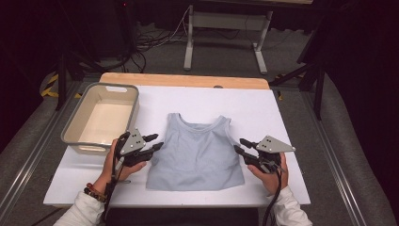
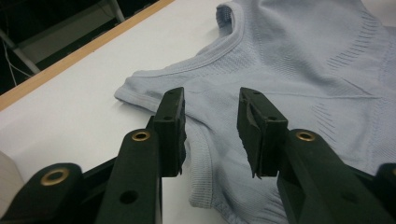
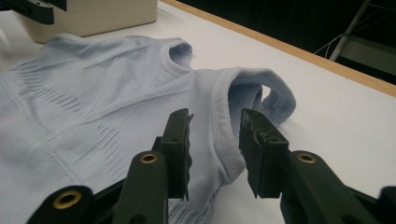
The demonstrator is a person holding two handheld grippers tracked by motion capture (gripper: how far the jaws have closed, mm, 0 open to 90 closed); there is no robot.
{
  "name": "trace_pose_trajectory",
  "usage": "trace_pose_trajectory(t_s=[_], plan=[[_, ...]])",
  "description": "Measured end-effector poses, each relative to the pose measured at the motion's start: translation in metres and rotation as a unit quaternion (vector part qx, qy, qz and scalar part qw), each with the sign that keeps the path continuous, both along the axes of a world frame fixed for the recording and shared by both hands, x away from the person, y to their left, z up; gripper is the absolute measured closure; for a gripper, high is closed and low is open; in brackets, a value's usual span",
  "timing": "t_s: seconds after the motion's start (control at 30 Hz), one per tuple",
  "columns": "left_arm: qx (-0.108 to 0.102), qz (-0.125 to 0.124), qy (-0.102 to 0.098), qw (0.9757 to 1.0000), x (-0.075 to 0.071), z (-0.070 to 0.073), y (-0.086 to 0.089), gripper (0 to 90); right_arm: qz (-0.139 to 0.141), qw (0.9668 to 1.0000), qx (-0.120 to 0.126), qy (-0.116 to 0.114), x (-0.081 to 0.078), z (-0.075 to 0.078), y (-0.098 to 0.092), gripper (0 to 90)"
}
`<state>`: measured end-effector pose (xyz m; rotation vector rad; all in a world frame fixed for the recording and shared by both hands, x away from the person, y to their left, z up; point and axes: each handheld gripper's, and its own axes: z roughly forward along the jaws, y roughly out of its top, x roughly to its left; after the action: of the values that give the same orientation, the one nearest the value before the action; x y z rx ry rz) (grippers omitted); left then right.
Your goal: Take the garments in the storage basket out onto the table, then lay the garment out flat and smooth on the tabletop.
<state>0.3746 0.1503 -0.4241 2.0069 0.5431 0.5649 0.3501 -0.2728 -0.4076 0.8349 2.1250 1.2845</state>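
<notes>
- A white tabletop point(image 1: 263, 108) with a wooden far edge stands in a dark room, with cables and a metal frame on the floor behind it.
- A pale blue sleeveless top point(image 1: 195, 153) lies flat in the middle, neck away from the person; an empty beige plastic tub point(image 1: 134, 110) sits at its left.
- The left claw point(image 1: 154, 142) is spread, its jaws straddling the top's left armhole edge without pinching it.
- The right claw point(image 1: 241, 145) is likewise spread over the right armhole band, nothing gripped.
- The step appears to be taking hold of both side edges to fold the garment.
- To do it well, sink both claws until the ribbed band point(image 3: 224, 135) sits fully between the pads point(image 3: 180, 149), then close evenly.
- Grip both fabric layers, at matching heights, so the top lifts without skewing.
</notes>
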Motion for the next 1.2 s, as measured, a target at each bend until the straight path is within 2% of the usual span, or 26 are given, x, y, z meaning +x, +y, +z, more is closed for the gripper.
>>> trace_pose_trajectory(t_s=[0.3,0.47,0.6,0.67,0.77,0.8,0.83,0.87,0.9,0.97,1.03,1.07,1.13,1.17,1.2], plan=[[-0.002,0.002,0.003,1.0000,0.001,-0.001,0.002,59.4,-0.002,1.0000,0.004,0.000,0.004,0.001,0.001,56.5],[0.006,0.000,0.009,0.9999,0.001,-0.003,0.001,59.1,-0.001,0.9999,0.014,-0.001,0.006,0.002,0.001,53.8],[0.000,0.002,0.016,0.9999,0.004,-0.001,-0.001,53.5,0.005,0.9999,0.015,0.003,0.009,0.002,0.004,54.1],[-0.012,0.000,0.020,0.9997,0.010,0.002,-0.002,52.0,0.007,0.9999,0.014,0.001,0.012,0.005,0.006,53.5],[-0.016,0.002,0.022,0.9996,0.015,0.005,-0.004,48.7,0.003,0.9998,0.022,0.001,0.018,0.010,0.007,51.3],[-0.020,0.001,0.030,0.9994,0.019,0.006,-0.005,48.7,0.003,0.9998,0.022,0.001,0.018,0.010,0.007,51.3],[-0.019,0.005,0.038,0.9991,0.023,0.006,-0.006,44.5,-0.001,0.9996,0.028,0.008,0.024,0.014,0.007,51.3],[-0.018,0.008,0.041,0.9990,0.025,0.006,-0.007,44.5,-0.001,0.9996,0.028,0.008,0.024,0.014,0.007,51.3],[-0.017,0.006,0.053,0.9985,0.032,0.005,-0.009,43.5,-0.003,0.9997,0.025,0.007,0.026,0.015,0.008,51.2],[-0.015,0.013,0.059,0.9980,0.040,0.004,-0.012,42.4,-0.003,0.9997,0.022,0.013,0.035,0.019,0.009,50.8],[-0.014,0.022,0.076,0.9967,0.052,0.003,-0.017,40.8,-0.003,0.9996,0.014,0.022,0.046,0.022,0.012,50.1],[-0.012,0.019,0.082,0.9964,0.056,0.003,-0.020,40.1,-0.001,0.9995,0.010,0.030,0.052,0.023,0.013,49.7],[0.006,0.028,0.087,0.9958,0.063,0.002,-0.030,40.0,-0.002,0.9992,0.006,0.040,0.062,0.024,0.016,48.3],[0.007,0.039,0.091,0.9951,0.069,0.000,-0.039,39.5,-0.006,0.9987,0.006,0.051,0.073,0.026,0.019,46.0],[0.007,0.039,0.091,0.9951,0.069,0.000,-0.039,39.7,-0.006,0.9987,0.006,0.051,0.073,0.026,0.019,46.0]])
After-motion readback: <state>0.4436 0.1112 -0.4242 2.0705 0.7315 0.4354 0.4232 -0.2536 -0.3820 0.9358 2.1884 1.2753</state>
